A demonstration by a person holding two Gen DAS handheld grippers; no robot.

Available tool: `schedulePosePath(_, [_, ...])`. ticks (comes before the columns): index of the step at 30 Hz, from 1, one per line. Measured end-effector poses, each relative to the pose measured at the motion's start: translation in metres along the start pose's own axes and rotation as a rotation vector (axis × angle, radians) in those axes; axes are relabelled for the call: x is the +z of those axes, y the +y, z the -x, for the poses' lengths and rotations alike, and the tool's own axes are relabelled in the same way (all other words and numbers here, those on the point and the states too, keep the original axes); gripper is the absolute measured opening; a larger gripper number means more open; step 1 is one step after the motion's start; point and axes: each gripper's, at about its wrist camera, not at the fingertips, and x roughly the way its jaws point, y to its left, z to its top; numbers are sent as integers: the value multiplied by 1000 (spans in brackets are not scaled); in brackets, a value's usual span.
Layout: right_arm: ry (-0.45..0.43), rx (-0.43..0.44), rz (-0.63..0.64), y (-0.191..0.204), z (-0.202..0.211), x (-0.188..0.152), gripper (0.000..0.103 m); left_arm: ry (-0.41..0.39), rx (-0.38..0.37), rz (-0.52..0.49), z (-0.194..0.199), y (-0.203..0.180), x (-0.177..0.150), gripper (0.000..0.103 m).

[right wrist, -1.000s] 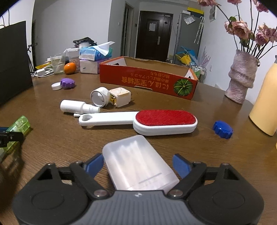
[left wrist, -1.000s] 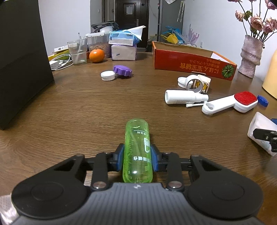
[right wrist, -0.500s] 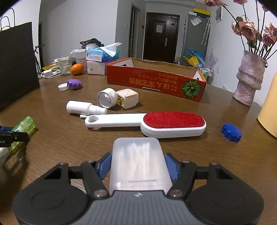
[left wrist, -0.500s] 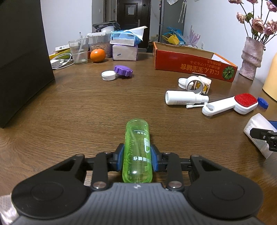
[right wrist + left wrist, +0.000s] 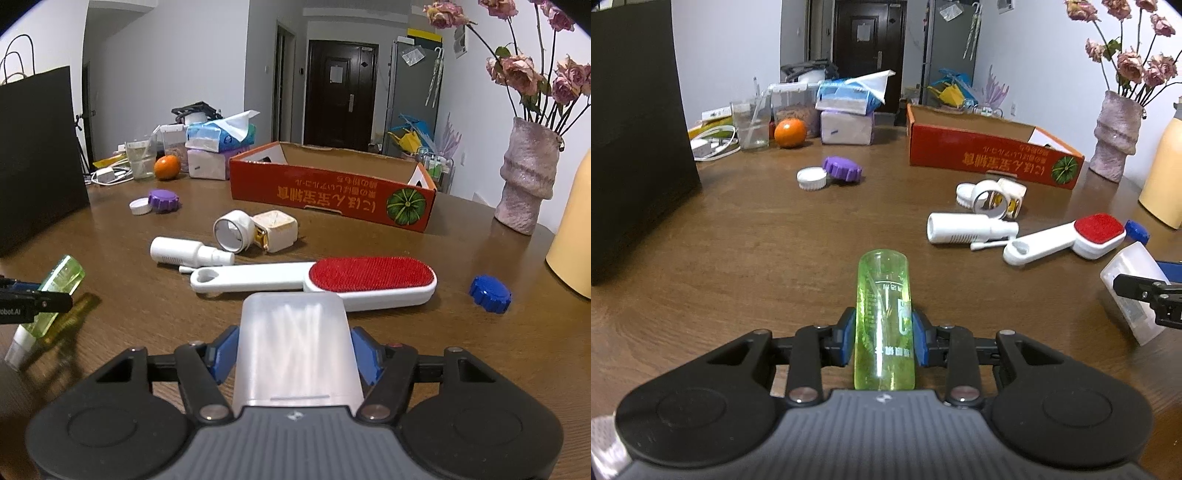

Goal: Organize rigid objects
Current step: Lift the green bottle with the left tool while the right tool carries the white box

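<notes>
- Your left gripper [image 5: 883, 341] is clamped on the green bottle [image 5: 883, 314]; both blue pads press its sides, and it points away from you over the brown table [image 5: 757, 240].
- Your right gripper [image 5: 293, 356] has just been closing, and its blue pads now press the frosted white box [image 5: 295, 350] between them.
- In the right wrist view, the red-faced lint brush [image 5: 314, 282] lies just beyond that box, with the white spray bottle [image 5: 190, 253] and a blue cap [image 5: 490, 294] near it.
- The red cardboard box [image 5: 332, 195] stands open farther back, well apart from both grippers.
- A purple cap [image 5: 842, 168] and a white cap [image 5: 812, 178] lie touching, in front of an orange [image 5: 790, 133].
</notes>
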Motion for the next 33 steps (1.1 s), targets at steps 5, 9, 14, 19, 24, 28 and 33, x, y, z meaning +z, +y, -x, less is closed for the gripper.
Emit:
schedulePosePath(5, [-26, -3, -1, 2, 8, 5, 64, -40, -4, -3, 11, -3, 10, 32])
schedulePosePath(9, [-52, -3, -2, 3, 16, 11, 64, -80, -7, -8, 22, -6, 20, 32])
schedulePosePath(14, [-83, -3, 3, 6, 24, 18, 64, -130, -14, -10, 34, -12, 32, 32])
schedulePosePath(19, [-117, 0, 6, 9, 31, 26, 64, -159, -21, -6, 38, -18, 45, 32])
schedulePosePath(24, [-145, -2, 2, 10, 34, 36, 64, -188, -32, -3, 41, -26, 59, 32])
schedulePosePath(28, [-164, -2, 0, 10, 35, 43, 64, -201, -37, -4, 38, -33, 69, 32])
schedulePosePath(33, [-182, -6, 0, 9, 32, 52, 64, -215, -51, -6, 34, -40, 79, 32])
